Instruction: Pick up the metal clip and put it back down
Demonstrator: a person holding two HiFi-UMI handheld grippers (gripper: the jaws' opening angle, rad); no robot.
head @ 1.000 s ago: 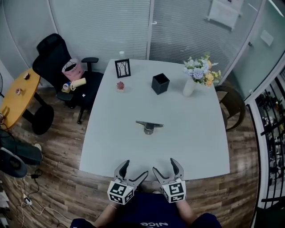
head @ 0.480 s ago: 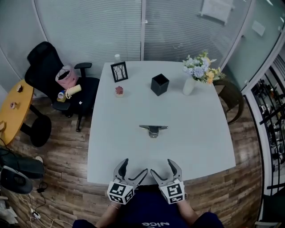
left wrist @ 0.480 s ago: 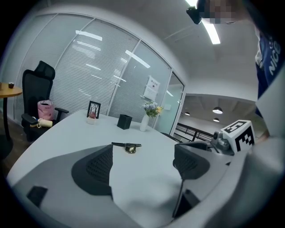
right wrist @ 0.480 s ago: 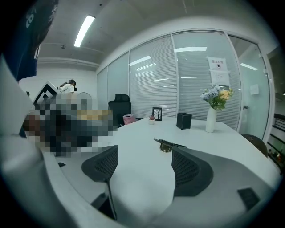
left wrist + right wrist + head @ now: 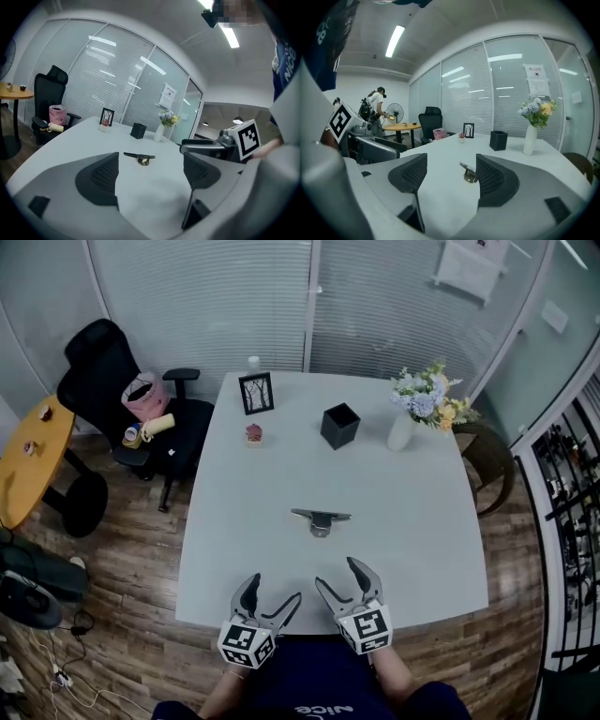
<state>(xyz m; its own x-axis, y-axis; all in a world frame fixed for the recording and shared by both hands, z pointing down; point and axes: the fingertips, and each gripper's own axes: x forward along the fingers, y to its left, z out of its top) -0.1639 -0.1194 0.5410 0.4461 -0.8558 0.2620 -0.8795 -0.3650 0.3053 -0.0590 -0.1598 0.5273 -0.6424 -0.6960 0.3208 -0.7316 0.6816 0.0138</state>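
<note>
The metal clip (image 5: 321, 519) lies flat near the middle of the white table (image 5: 422, 531), a dark bar with a brassy loop under it. It also shows ahead in the left gripper view as the clip (image 5: 139, 157) and in the right gripper view as the clip (image 5: 468, 173). My left gripper (image 5: 273, 590) hangs at the table's near edge, open and empty. My right gripper (image 5: 337, 574) is beside it, slightly further over the table, open; its jaws have just been closing a little with nothing between them. Both are well short of the clip.
At the table's far side stand a picture frame (image 5: 256, 392), a small pink pot (image 5: 254, 433), a black cube holder (image 5: 339, 426) and a vase of flowers (image 5: 412, 413). A black office chair (image 5: 103, 371) and a yellow round table (image 5: 28, 465) stand left of the table.
Both grippers have moved forward toward the table, the right one further, now over its near edge. The right jaws stand slightly narrower. The clip has not moved.
</note>
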